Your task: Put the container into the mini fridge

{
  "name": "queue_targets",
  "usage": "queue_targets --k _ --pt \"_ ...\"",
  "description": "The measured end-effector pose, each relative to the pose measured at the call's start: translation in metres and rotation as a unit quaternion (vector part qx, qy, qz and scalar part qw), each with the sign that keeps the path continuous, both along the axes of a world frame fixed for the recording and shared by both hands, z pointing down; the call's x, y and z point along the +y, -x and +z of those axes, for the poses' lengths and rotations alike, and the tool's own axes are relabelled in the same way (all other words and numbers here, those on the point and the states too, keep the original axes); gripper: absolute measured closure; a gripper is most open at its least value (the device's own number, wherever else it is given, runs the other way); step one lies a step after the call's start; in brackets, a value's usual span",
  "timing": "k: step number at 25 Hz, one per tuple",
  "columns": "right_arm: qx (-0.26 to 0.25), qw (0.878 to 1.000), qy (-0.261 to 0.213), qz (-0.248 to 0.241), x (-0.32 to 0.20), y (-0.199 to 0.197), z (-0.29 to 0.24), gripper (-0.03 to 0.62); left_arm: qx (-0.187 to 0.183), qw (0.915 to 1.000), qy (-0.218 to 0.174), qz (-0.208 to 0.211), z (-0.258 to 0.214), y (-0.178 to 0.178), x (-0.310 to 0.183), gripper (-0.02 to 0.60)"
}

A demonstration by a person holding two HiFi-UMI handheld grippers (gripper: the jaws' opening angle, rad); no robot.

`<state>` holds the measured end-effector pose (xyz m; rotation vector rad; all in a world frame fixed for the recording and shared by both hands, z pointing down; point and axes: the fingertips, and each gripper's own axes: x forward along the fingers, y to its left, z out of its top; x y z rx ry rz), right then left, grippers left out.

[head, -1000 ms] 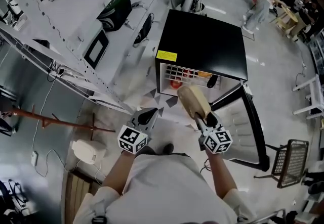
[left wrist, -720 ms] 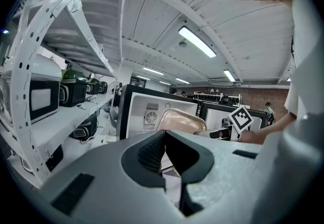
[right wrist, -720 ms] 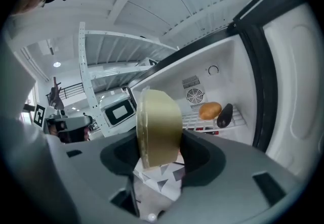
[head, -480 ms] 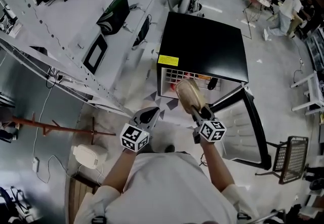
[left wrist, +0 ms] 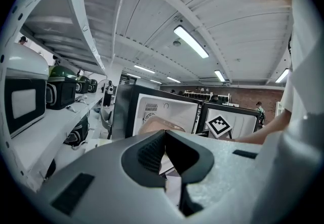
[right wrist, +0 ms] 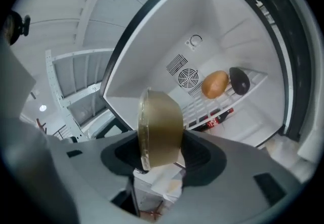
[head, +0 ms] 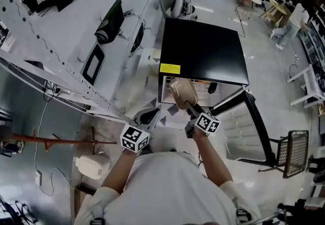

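Observation:
A black mini fridge (head: 203, 51) stands on the floor with its door (head: 249, 127) swung open to the right. My right gripper (head: 190, 108) is shut on a tan round lidded container (head: 182, 93), tipped on its side at the fridge's mouth. In the right gripper view the container (right wrist: 159, 127) sits between the pads of that gripper (right wrist: 161, 156), before the white fridge interior (right wrist: 152, 56). My left gripper (head: 148, 116) hangs to the left of the fridge, shut and with nothing in it; its jaws meet in the left gripper view (left wrist: 164, 153).
On the wire shelf lie an orange round item (right wrist: 215, 84) and a dark one (right wrist: 240, 80), with a red bottle (right wrist: 216, 118) beneath. A long white workbench (head: 76, 31) runs along the left. A black wire basket (head: 296, 153) stands at the right.
My right gripper has carried the container forward and up, from in front of the fridge to its opening. The left gripper has stayed about where it was.

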<state>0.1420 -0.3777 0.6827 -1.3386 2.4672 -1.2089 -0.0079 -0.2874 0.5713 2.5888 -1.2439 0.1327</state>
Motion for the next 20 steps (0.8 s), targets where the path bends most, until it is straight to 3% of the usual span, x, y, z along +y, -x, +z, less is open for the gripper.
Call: queue_targets --k 9,15,20 --pt "-0.140 0.986 0.064 0.057 -0.027 0.026 0.017 0.371 0.003 0.9999 -0.001 0.013 0.000 0.015 -0.014 0.577" --pt "-0.240 0.959 0.118 0.098 -0.038 0.036 0.040 0.370 0.004 0.9997 0.004 0.026 0.004 0.019 -0.018 0.577" --pt "-0.263 0.949 0.133 0.115 -0.048 0.042 0.052 0.370 0.002 0.9994 0.005 0.034 0.005 0.027 -0.021 0.577"
